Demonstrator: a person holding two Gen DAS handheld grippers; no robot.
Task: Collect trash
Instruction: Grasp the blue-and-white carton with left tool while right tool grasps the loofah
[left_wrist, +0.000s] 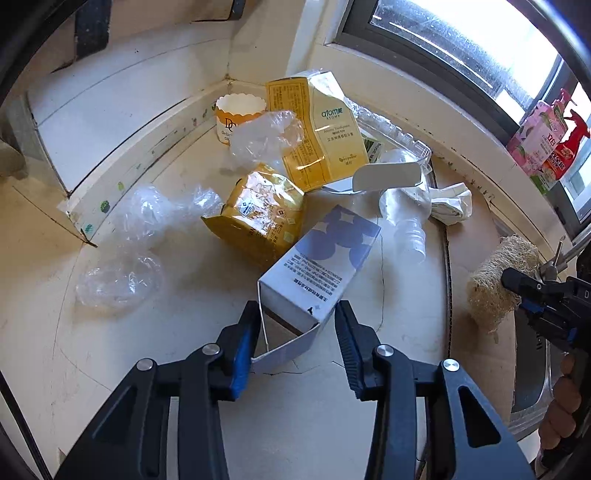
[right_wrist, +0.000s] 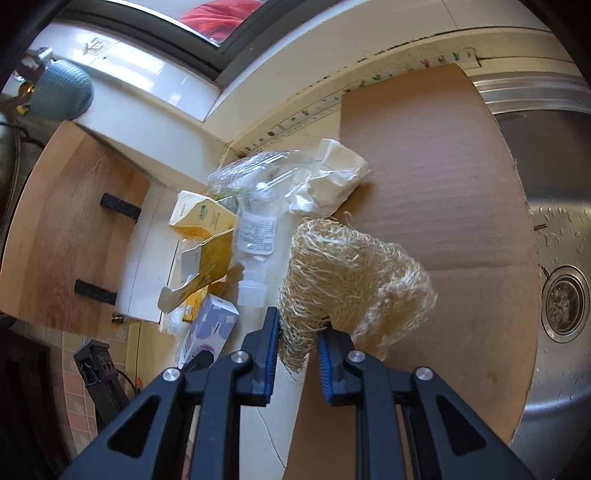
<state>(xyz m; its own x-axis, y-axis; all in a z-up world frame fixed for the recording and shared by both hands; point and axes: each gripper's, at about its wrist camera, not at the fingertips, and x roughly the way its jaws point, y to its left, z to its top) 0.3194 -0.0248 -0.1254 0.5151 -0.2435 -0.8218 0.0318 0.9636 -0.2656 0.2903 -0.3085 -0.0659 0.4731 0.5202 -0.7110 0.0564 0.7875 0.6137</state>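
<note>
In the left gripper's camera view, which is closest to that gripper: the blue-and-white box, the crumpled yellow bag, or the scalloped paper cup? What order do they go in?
1. Blue-and-white box: right between the left gripper fingers.
2. Crumpled yellow bag: just behind the box, slightly left.
3. Scalloped paper cup: farthest, back in the corner by the wall.
</note>
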